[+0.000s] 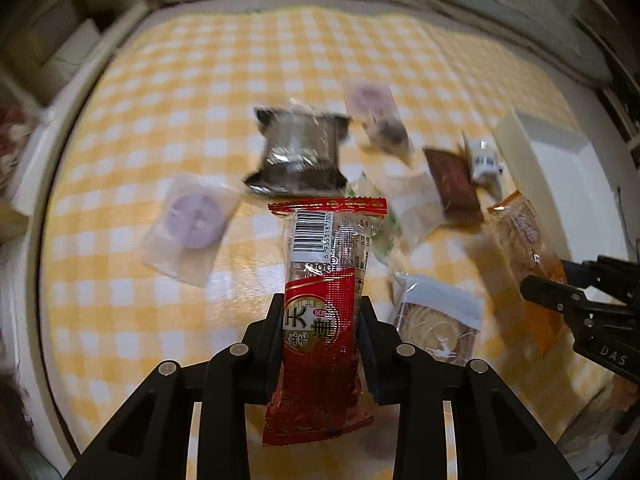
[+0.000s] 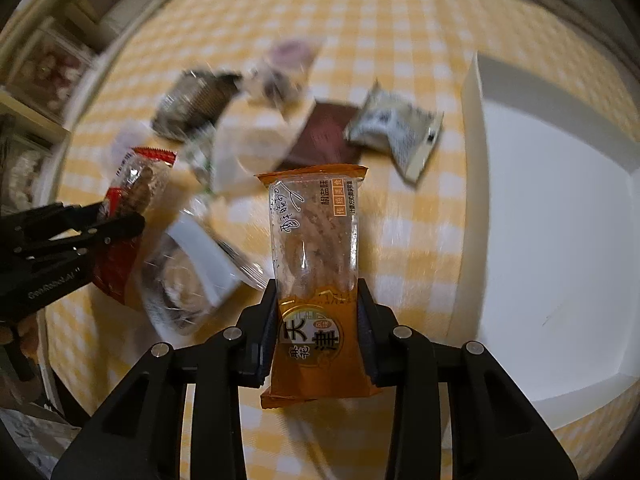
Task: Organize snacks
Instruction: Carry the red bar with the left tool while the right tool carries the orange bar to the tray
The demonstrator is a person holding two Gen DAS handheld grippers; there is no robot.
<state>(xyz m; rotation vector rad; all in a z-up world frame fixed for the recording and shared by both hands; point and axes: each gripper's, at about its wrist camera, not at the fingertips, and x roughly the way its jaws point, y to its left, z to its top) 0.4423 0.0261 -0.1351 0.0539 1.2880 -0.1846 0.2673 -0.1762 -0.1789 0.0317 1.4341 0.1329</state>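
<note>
A red-wrapped snack [image 1: 320, 304] is clamped lengthwise in the left claw [image 1: 320, 316], its barcode end pointing away from the camera and its lower end hanging past the pads. An orange-wrapped snack [image 2: 316, 280] with a clear window is pinched in the same way by the right claw [image 2: 318, 304], both black pads pressed against the packet's sides. Both packets are held above a counter [image 1: 120, 300] covered in a yellow-and-white checked cloth.

Beneath and beyond the claws, the remaining snacks are seen scattered, blurred by motion: a dark foil packet [image 1: 298, 156], a clear sachet with a purple round cake [image 1: 194, 220], a pinkish sachet [image 1: 374, 108], a brown flat packet [image 1: 454, 184], a small white-and-grey packet [image 2: 394, 128] and a clear-wrapped round biscuit with a white band [image 1: 436, 316]. A white open box [image 2: 552, 220] is seen at the right side of the counter, near the orange-wrapped snack. Shelving is glimpsed past the counter's left edge, too blurred for its contents to be told.
</note>
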